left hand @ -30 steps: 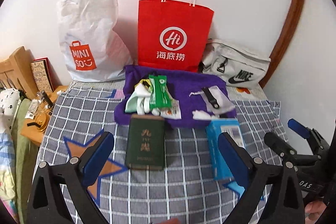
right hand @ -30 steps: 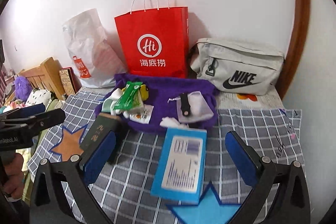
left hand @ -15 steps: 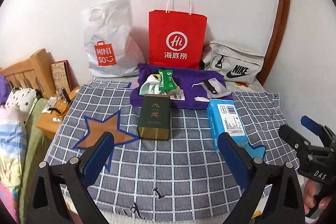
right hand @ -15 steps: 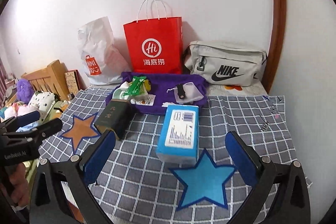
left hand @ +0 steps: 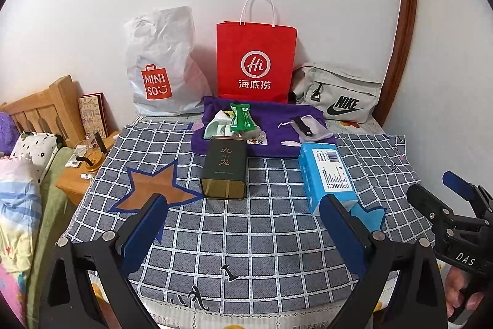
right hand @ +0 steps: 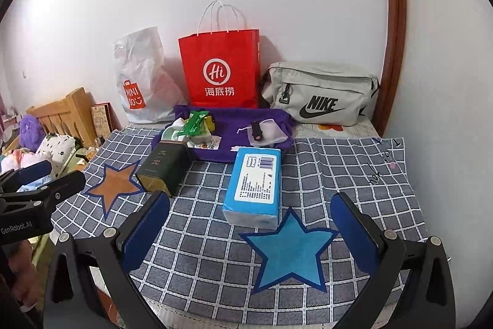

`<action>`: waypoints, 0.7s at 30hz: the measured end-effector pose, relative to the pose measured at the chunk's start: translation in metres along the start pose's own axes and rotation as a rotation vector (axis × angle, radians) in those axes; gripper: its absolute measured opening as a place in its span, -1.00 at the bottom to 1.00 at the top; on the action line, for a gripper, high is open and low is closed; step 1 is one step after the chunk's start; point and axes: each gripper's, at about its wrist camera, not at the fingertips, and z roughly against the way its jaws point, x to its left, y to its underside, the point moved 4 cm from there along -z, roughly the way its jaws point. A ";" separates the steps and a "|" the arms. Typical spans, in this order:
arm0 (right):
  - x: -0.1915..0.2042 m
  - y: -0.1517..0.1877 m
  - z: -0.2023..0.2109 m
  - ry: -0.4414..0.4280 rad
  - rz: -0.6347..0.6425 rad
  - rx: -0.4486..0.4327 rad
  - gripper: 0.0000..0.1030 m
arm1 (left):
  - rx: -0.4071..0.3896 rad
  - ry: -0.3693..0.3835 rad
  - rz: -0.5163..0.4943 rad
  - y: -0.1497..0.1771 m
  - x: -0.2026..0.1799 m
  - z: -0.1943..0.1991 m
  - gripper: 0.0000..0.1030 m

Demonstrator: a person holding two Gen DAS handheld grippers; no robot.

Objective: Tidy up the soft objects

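A purple cloth [left hand: 271, 125] [right hand: 234, 128] lies at the back of the checked table [left hand: 262, 236] with a green packet [left hand: 242, 116] [right hand: 195, 124], white soft items and a small pouch [left hand: 308, 127] on it. A blue tissue pack [left hand: 328, 174] [right hand: 255, 181] and a dark green tin [left hand: 225, 165] [right hand: 163, 167] lie in front. My left gripper [left hand: 246, 233] is open and empty over the near edge. My right gripper [right hand: 251, 233] is open and empty above a blue star [right hand: 289, 248].
A white Miniso bag [left hand: 160, 67], a red paper bag [left hand: 255, 57] and a grey Nike bag [left hand: 339, 96] stand against the back wall. An orange star [left hand: 151, 184] marks the cloth at left. A wooden bedside and bedding lie to the left.
Both grippers have pulled back and up from the table, so the whole tabletop shows. Both stay open and empty. Nothing on the table has moved.
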 end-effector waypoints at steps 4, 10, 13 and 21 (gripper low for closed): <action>0.000 0.002 0.000 0.000 0.001 0.004 0.99 | -0.002 -0.002 0.000 0.001 0.001 0.001 0.94; 0.000 0.002 0.001 0.000 0.004 0.000 0.99 | 0.003 -0.001 0.001 0.002 0.000 0.000 0.94; 0.000 0.003 0.000 -0.003 0.000 0.003 0.99 | 0.009 0.001 -0.002 0.004 -0.002 0.000 0.94; -0.003 0.003 0.002 0.000 -0.005 0.000 0.99 | 0.007 -0.001 -0.001 0.004 -0.003 0.001 0.94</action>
